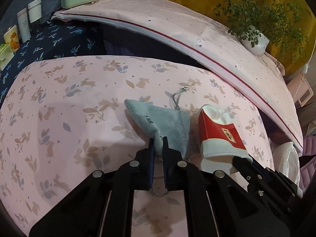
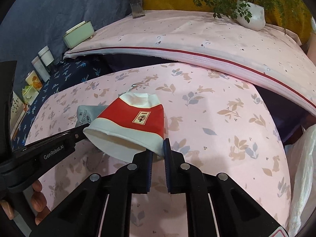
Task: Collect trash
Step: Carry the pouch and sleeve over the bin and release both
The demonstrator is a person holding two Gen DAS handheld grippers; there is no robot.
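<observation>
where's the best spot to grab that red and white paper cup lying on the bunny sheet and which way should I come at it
Take the red and white paper cup by its near white rim, coming from the near side along the sheet. It lies on its side, squashed, with the open mouth facing the right gripper, so the thin rim fits between the pads. The right gripper is shut on that rim; the left gripper is shut on the grey pouch.

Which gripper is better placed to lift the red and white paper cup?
Right. The right gripper is shut on the paper cup rim; the left gripper is pinching the grey pouch.
</observation>
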